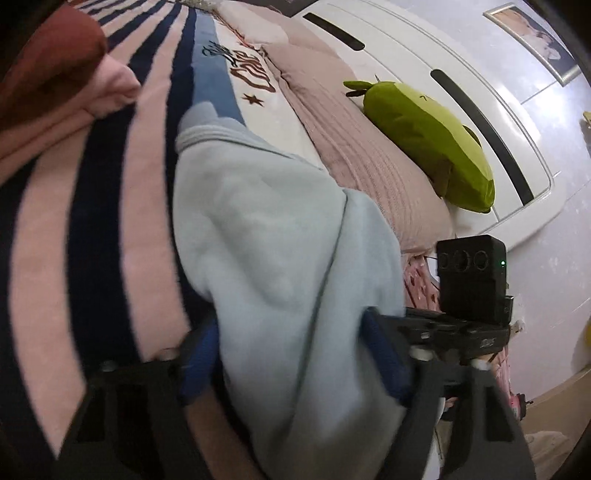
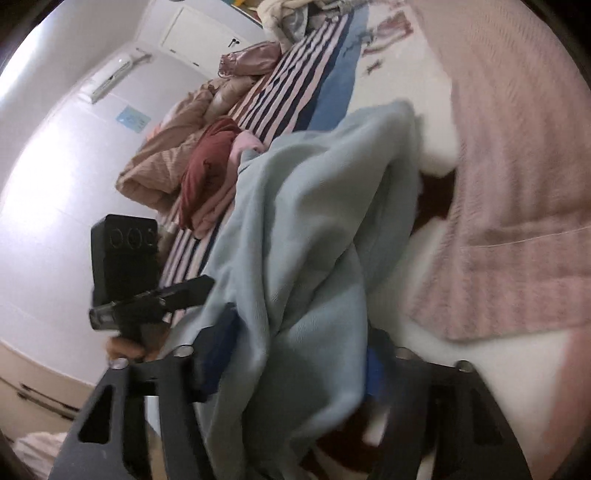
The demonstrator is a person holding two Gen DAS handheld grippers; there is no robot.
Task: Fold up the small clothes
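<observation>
A light blue fleece garment (image 1: 266, 236) lies bunched on a striped bedspread (image 1: 96, 206). My left gripper (image 1: 291, 354) is shut on its near edge, the cloth filling the gap between the blue pads. In the right wrist view the same garment (image 2: 314, 221) hangs between the fingers of my right gripper (image 2: 295, 354), which is shut on it. The right gripper's body shows at the right of the left wrist view (image 1: 469, 288), and the left gripper's body at the left of the right wrist view (image 2: 125, 266), both close beside the cloth.
A dark red and a pink garment (image 2: 210, 177) lie piled on the bed. A pink quilt (image 1: 354, 140) and a green plush toy (image 1: 428, 144) lie by the white headboard (image 1: 443, 74). A tan duvet (image 2: 166, 155) and more clothes (image 2: 280, 22) lie at the far end.
</observation>
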